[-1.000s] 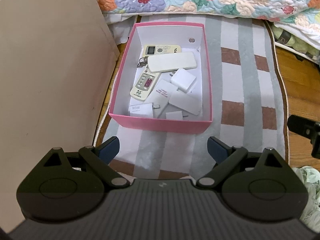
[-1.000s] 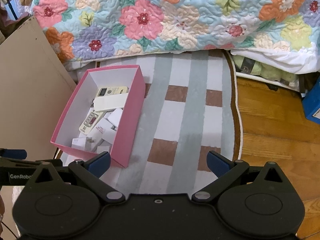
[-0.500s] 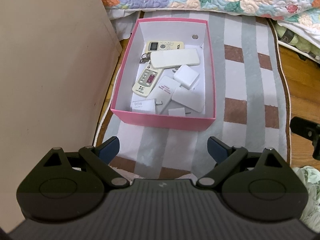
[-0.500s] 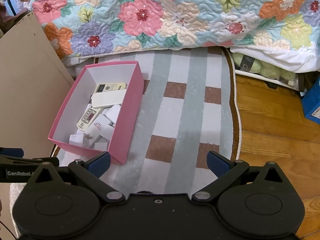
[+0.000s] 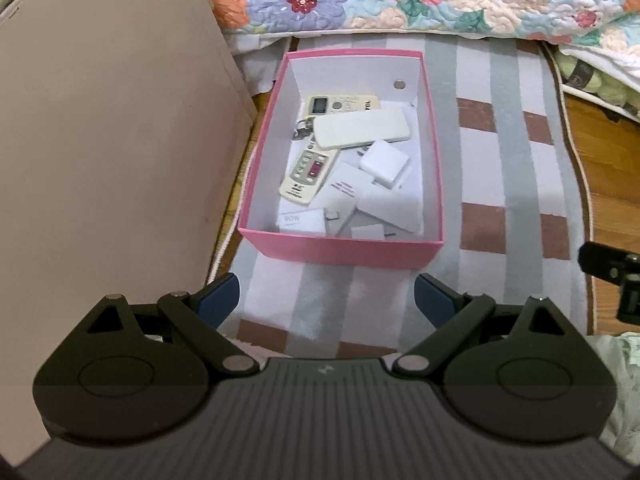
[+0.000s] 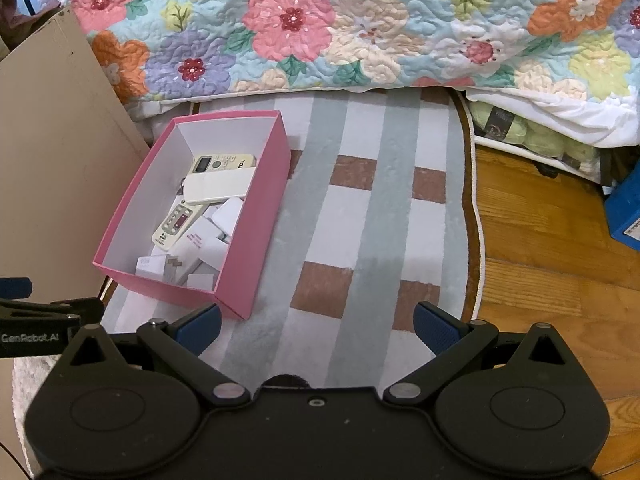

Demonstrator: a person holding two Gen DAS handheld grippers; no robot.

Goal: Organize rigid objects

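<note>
Pink box (image 5: 340, 254) sits mid-frame on the striped rug (image 5: 516, 168), beside a beige panel (image 5: 100, 152) at left. Inside: two remotes (image 5: 308, 170), a long white case (image 5: 362, 127), chargers (image 5: 386, 162) and small white blocks, all loosely piled. No loose items visible on the rug.

Left gripper (image 5: 326, 300): wide, empty, low in frame short of the box's near wall. Right gripper (image 6: 318, 326): wide, empty, over bare rug right of the box (image 6: 256, 248).

Judgement: gathering looks finished or nearly so. Next move, if any, likely calls for tidying the pile or shifting the box, gripping a wall squarely.
</note>
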